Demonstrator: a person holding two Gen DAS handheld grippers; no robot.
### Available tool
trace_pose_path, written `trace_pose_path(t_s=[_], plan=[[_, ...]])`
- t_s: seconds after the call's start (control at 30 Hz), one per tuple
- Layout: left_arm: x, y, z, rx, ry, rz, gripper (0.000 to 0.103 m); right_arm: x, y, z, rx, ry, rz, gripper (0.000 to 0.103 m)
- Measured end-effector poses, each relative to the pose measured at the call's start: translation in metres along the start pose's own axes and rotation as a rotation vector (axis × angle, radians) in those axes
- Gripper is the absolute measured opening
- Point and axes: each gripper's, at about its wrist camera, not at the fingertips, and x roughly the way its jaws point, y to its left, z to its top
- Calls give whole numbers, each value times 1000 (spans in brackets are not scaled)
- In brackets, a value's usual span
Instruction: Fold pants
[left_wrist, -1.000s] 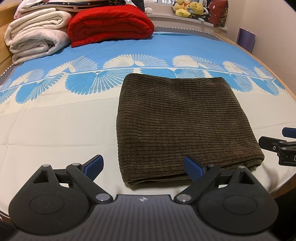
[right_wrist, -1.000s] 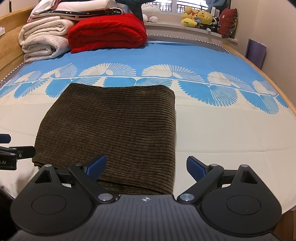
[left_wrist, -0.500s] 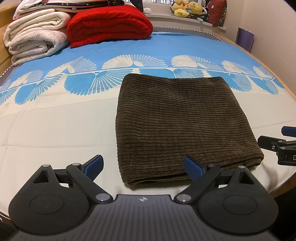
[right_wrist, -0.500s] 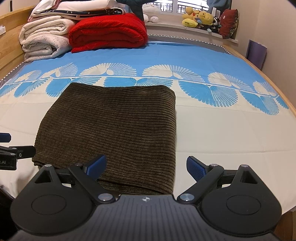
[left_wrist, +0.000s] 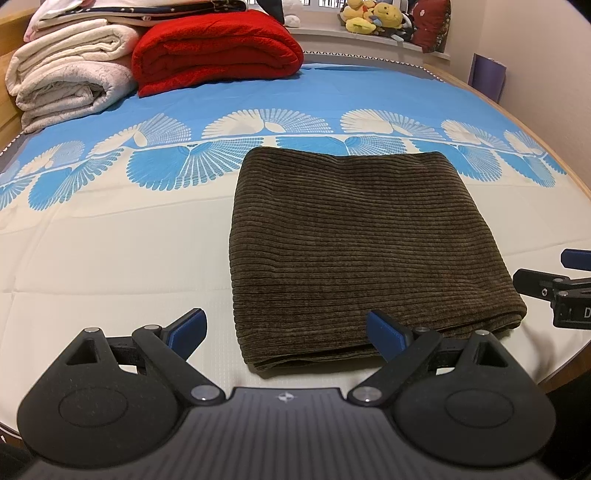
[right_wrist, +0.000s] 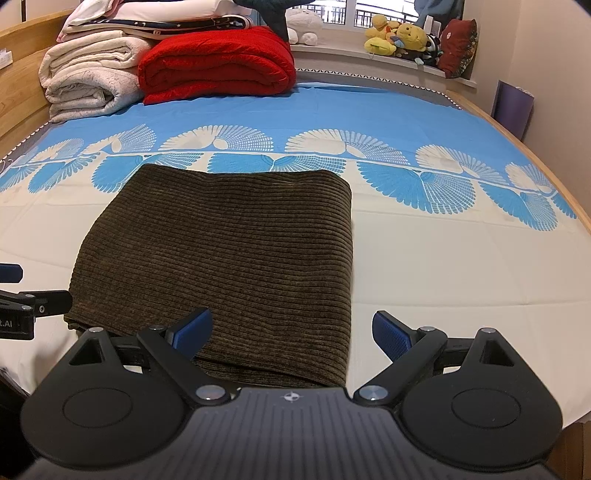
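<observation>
Dark brown corduroy pants (left_wrist: 351, 243) lie folded into a flat rectangle on the bed; they also show in the right wrist view (right_wrist: 236, 251). My left gripper (left_wrist: 286, 330) is open and empty, just short of the pants' near left corner. My right gripper (right_wrist: 291, 332) is open and empty, over the pants' near right corner. Each gripper's fingers show at the other view's edge: the right one (left_wrist: 554, 286), the left one (right_wrist: 33, 301).
The bed sheet (left_wrist: 110, 258) is cream near me and blue with white fan prints farther off. A folded red blanket (left_wrist: 218, 51) and rolled white blankets (left_wrist: 70, 74) lie at the far left. Plush toys (right_wrist: 402, 37) sit on the windowsill. The bed's wooden edge (right_wrist: 546, 162) runs along the right.
Both grippers have drifted only slightly; the pants lie unmoved and the jaws stay open.
</observation>
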Motion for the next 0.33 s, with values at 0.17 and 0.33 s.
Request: trace_pose_path(t_s=[0.17,0.33], plan=[[0,0,0,2,-2,-1,96,0,0,0,0,-1,0,94],[0,0,0,2,-5,2,96,-1,0,1,-1,-2,0,94]])
